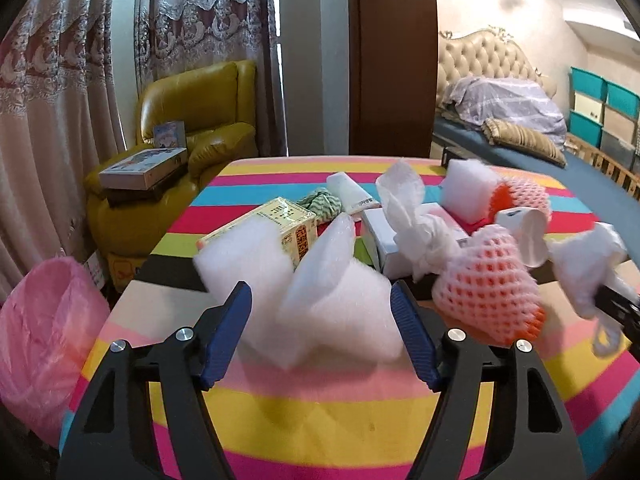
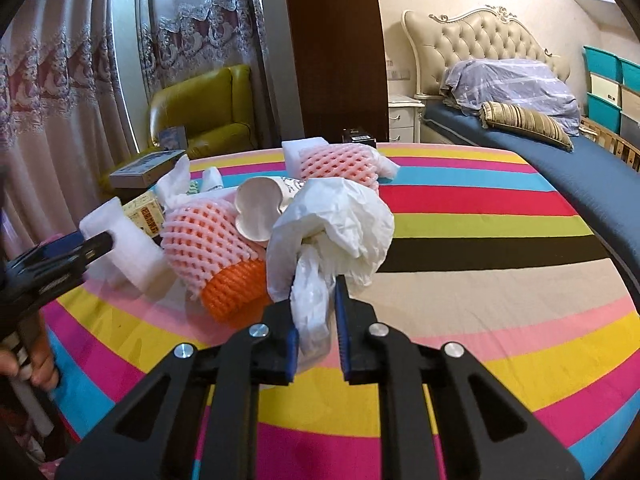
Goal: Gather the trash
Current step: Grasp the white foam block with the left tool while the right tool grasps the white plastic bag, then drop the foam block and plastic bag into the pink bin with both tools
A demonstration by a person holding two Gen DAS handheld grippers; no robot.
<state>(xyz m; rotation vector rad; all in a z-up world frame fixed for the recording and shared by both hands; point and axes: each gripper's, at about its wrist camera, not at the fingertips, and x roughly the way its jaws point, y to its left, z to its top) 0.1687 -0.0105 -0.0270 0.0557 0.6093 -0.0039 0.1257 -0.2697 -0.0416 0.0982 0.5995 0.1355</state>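
1. Left claw [image 1: 320, 300]: stood half spread, one blue pad to each side of the soft white folded foam sheet [image 1: 340, 320]; looked to be meeting its edges without squashing it, so judged not yet gripping.
2. Foam sheet: lay dead ahead of that claw on the surface with the rainbow-striped cloth [image 1: 320, 408], long axis running across the gap from pad to pad, one flap standing up in the middle, the left end spilling past the left pad.
3. Right claw [image 2: 316, 292]: was pressed together on the twisted tail of the crumpled white plastic bag [image 2: 340, 216]; bulk of the bag bunched just beyond the fingertips, beside the pink foam-mesh fruit sleeve [image 2: 204, 236].
4. Round bin lined with a pink plastic bag [image 1: 44, 336]: sat below the surface's edge, well off to the left of the left claw and nowhere in the right wrist view.
5. Deciding relation: bin on the left side, so nearer the left hand; judged a short sideways swing for the foam once clamped, and a longer carry for the bag, across the pile and past the left claw.
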